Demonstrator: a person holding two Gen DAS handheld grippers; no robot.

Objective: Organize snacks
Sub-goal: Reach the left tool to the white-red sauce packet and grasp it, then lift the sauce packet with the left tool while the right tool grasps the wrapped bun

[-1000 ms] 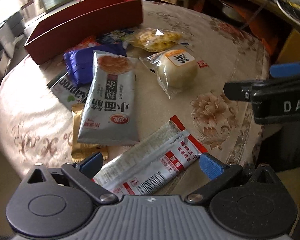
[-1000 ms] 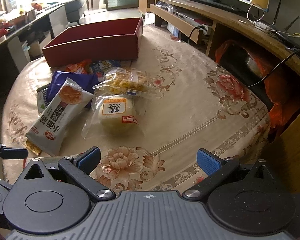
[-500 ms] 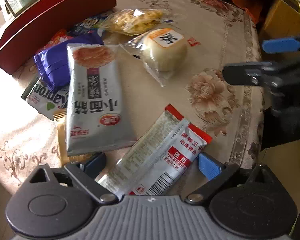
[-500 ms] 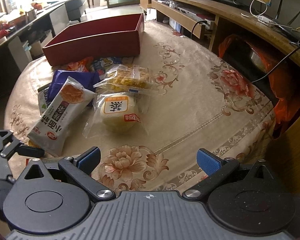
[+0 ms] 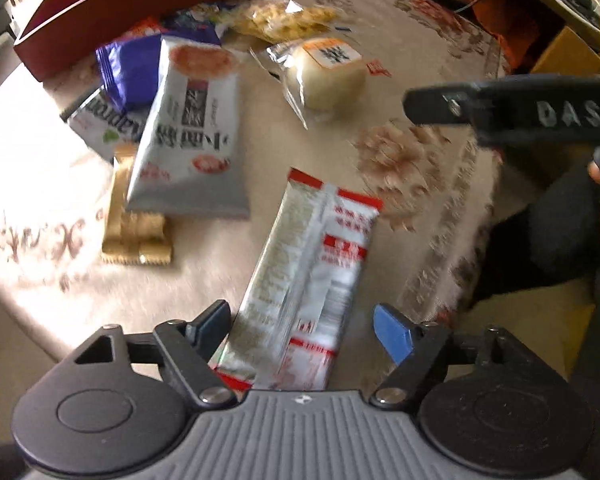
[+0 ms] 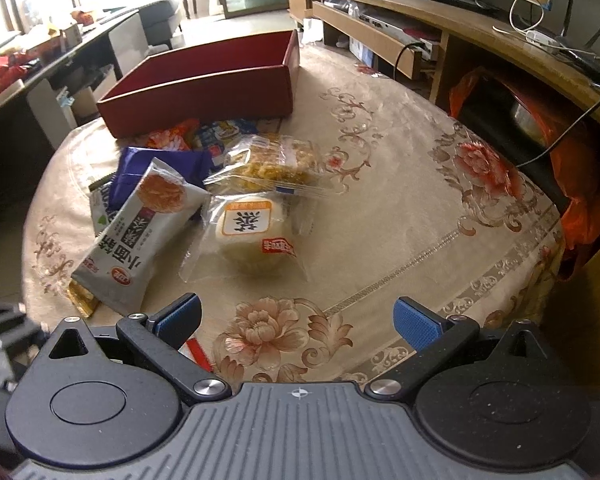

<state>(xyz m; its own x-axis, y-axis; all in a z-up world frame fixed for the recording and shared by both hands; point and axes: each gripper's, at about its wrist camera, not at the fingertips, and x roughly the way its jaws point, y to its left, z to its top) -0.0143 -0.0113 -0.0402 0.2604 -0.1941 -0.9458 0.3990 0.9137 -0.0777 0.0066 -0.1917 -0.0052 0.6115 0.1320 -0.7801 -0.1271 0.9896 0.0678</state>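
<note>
Floral tablecloth [image 6: 400, 208]; wooden TV cabinet [image 6: 440, 20]; possibly an orange bag [image 6: 580, 184].

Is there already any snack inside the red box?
No, the red box shows only its bare inside in the right wrist view, and the snacks lie on the tablecloth in front of it.

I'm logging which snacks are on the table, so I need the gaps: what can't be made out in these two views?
- Red-and-white packet: print is motion-blurred in the left wrist view; its near end is hidden by the closing left tongs, so pad contact is unclear.
- Gold wrapper: mostly under the grey biscuit pack.
- Snacks by the red box: buried under the purple pack, labels unreadable.
</note>
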